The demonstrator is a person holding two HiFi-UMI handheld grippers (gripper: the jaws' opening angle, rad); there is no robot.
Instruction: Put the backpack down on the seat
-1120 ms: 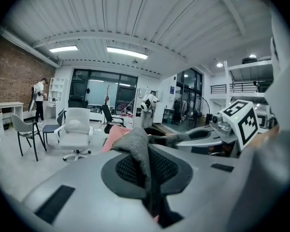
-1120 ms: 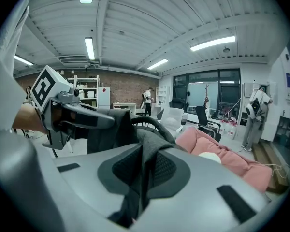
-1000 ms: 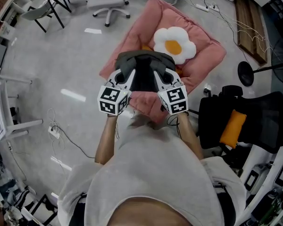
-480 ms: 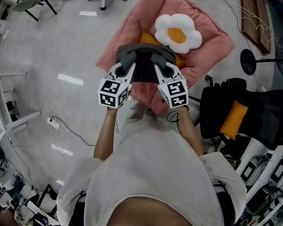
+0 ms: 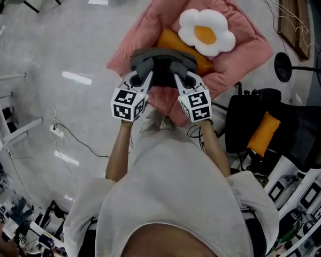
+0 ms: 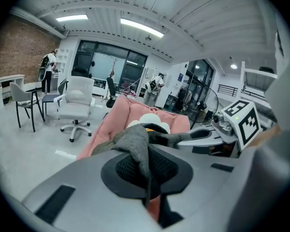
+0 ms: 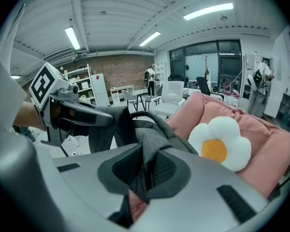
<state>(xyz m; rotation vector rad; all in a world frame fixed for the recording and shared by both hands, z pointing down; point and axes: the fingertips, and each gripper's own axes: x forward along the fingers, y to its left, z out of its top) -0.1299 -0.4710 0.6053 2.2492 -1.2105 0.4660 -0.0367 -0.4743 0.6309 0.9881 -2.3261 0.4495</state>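
The grey woven cloth backpack (image 5: 150, 58) looks matt and slightly rough. The pink padded cloth seat (image 5: 144, 25) at upper centre looks soft. On it, the white and yellow egg-shaped plush cushion (image 5: 206, 32) looks fluffy. The left gripper (image 6: 147, 173) and the right gripper (image 7: 145, 170) have smooth matt grey plastic shells and dark dotted pads (image 6: 123, 168). The grey floor (image 5: 69, 47) is smooth and a little glossy.

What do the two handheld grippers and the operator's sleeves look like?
The left gripper and right gripper have pale grey plastic bodies, dark textured pads, each with a white cube of black square markers. Thin black cable by the right wrist. Light short-sleeved T-shirt.
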